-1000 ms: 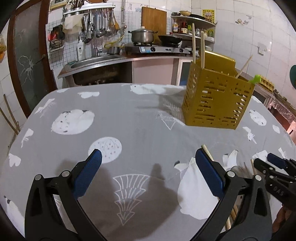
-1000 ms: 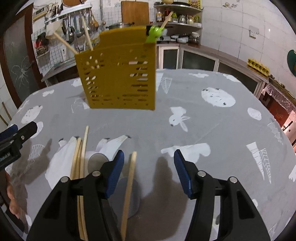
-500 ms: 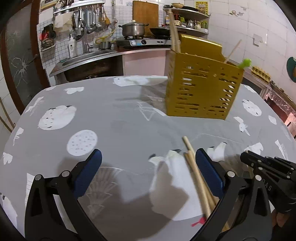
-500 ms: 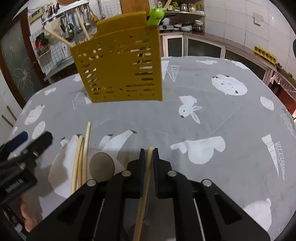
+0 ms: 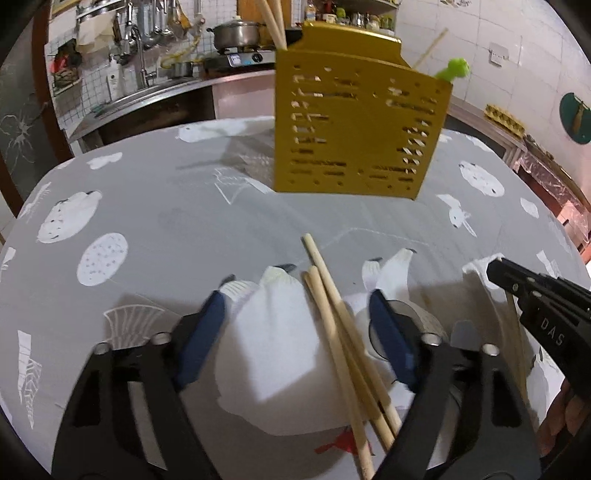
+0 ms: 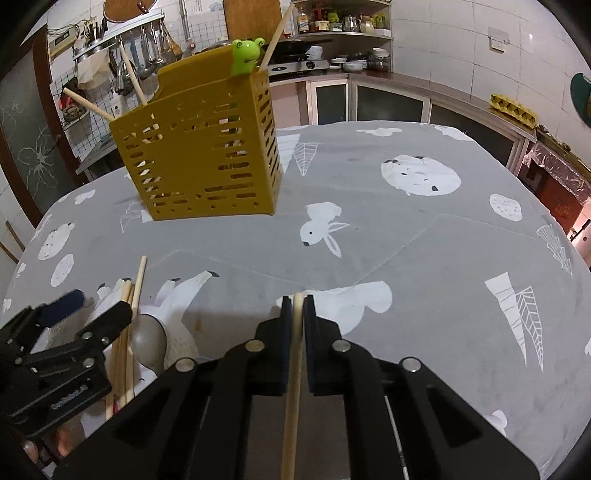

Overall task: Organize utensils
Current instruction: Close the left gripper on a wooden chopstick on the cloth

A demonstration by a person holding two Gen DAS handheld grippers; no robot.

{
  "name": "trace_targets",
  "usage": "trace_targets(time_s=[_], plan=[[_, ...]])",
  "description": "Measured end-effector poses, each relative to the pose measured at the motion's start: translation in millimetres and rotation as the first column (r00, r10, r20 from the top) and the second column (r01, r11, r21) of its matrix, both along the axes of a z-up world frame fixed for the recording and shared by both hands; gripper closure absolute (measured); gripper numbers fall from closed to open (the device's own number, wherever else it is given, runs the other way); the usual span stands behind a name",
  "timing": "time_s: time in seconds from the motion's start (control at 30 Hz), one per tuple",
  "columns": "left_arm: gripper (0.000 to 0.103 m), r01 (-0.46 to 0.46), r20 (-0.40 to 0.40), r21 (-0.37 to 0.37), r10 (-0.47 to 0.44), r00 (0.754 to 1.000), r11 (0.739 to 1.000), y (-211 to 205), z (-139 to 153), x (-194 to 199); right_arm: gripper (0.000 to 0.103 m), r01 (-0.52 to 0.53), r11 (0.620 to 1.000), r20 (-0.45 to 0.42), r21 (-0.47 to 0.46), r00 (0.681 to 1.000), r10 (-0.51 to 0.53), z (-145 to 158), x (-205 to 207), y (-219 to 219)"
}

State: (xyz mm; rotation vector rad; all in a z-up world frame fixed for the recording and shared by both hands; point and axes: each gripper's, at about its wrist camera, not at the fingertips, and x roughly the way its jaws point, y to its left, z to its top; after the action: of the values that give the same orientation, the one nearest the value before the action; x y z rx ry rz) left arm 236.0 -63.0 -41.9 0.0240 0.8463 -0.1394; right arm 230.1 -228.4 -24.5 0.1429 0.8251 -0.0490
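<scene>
A yellow slotted utensil holder (image 5: 354, 125) stands on the grey patterned tablecloth (image 5: 166, 221), with chopsticks and a green frog-topped utensil (image 6: 246, 55) in it; it also shows in the right wrist view (image 6: 199, 155). My left gripper (image 5: 295, 314) is open, its fingers either side of three loose wooden chopsticks (image 5: 343, 332) lying on the cloth. My right gripper (image 6: 297, 304) is shut on one wooden chopstick (image 6: 293, 369) and holds it above the table. The right gripper also shows at the right edge of the left wrist view (image 5: 546, 306).
A metal spoon (image 6: 147, 339) lies beside the chopsticks (image 6: 127, 332). The left gripper (image 6: 66, 332) is at the lower left of the right wrist view. A kitchen counter with sink, stove and pot (image 5: 236, 33) runs behind the table.
My right gripper closed on a chopstick and lifted it off the cloth. My left gripper moved right and forward over the loose chopsticks, and its jaws narrowed somewhat.
</scene>
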Motion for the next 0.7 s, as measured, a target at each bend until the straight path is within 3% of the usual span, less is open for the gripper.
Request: trace_targets(time_s=[0.17, 0.27, 0.4, 0.7], plan=[[0.057, 0.020, -0.048, -0.028, -0.022, 0.999, 0.999, -6, -7, 5, 0.096, -0.001, 1.000, 0.003, 0.005, 1.000, 0.001, -2, 0, -1], [0.061, 0.021, -0.053, -0.029, -0.023, 0.998, 0.999, -9, -10, 7, 0.096, 0.000, 1.000, 0.005, 0.009, 1.000, 0.000, -3, -1, -2], [0.083, 0.039, -0.061, -0.057, -0.043, 0.997, 0.998, -11, -8, 10, 0.096, 0.006, 1.000, 0.012, 0.014, 1.000, -0.006, -1, -2, -4], [0.092, 0.064, -0.047, -0.064, -0.067, 0.997, 0.996, -16, -5, 12, 0.096, 0.014, 1.000, 0.023, 0.021, 1.000, -0.014, 0, -4, -8]])
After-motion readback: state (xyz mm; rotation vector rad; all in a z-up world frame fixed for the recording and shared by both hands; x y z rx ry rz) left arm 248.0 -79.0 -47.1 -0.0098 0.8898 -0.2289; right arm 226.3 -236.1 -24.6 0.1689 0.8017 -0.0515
